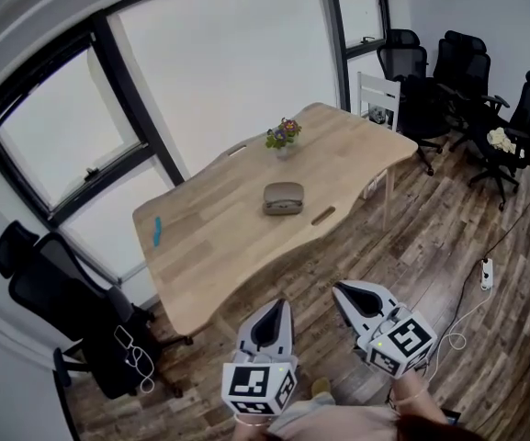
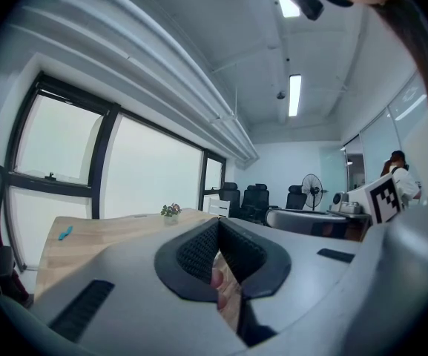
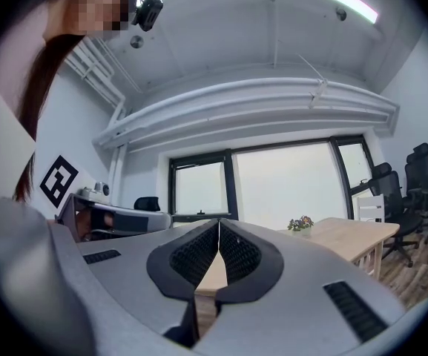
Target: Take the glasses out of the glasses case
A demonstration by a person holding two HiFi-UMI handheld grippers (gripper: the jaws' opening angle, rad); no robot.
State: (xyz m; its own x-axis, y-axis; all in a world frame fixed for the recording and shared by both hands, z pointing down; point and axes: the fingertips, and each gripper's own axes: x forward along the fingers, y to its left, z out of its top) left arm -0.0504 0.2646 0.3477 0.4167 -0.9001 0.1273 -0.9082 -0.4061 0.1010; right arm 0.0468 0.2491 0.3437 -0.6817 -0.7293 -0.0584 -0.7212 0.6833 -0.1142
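— What does the case [image 1: 283,197] look like?
— It is a small grey-brown lump with round corners. It lies flat and looks shut. It sits in the middle of the wooden counter [image 1: 211,246], well ahead of both claws.
— And the claws?
— The left claw [image 1: 278,309] is pressed together, tips touching, and it is empty. The right claw [image 1: 341,291] is the same. Both hang over the floor [image 1: 430,237], short of the counter's near edge.
— What else is there?
— Some flowers [image 1: 284,136] stand just past the case. A blue thing [image 1: 158,230] lies ahead and left of the left claw. Black chairs [image 1: 448,90] stand far ahead and right of the right claw.
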